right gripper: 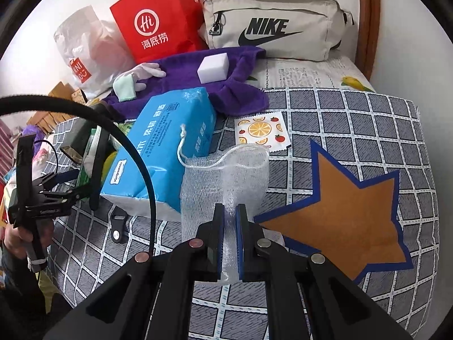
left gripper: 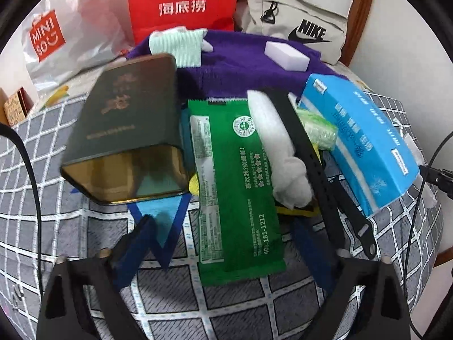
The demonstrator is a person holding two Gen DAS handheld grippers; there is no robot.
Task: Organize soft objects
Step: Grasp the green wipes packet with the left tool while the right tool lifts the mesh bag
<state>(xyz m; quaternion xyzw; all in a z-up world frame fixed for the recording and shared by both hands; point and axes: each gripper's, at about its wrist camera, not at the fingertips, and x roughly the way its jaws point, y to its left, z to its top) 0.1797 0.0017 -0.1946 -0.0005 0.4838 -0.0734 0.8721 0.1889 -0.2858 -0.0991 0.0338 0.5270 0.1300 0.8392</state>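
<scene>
In the left wrist view my left gripper [left gripper: 223, 229] is open, its fingers on either side of a green foil packet [left gripper: 235, 187] lying on the checked bedspread; the pads do not press it. A white fluffy pouch [left gripper: 280, 147], a black strap [left gripper: 320, 175] and a blue tissue pack [left gripper: 362, 141] lie to its right, a dark green tin [left gripper: 124, 130] to its left. In the right wrist view my right gripper [right gripper: 229, 212] is shut on a white mesh bag [right gripper: 226, 170], beside the tissue pack [right gripper: 170, 141]. An orange star [right gripper: 348, 221] is to the right.
A purple towel [right gripper: 184, 76] at the back carries a white sponge block [right gripper: 213, 68], a white glove [right gripper: 147, 70] and a mint cloth [right gripper: 124, 86]. Behind stand a red paper bag [right gripper: 158, 19], a Nike pouch [right gripper: 271, 28] and a plastic bag [right gripper: 85, 56]. A fruit-print sachet [right gripper: 262, 129] lies mid-bed.
</scene>
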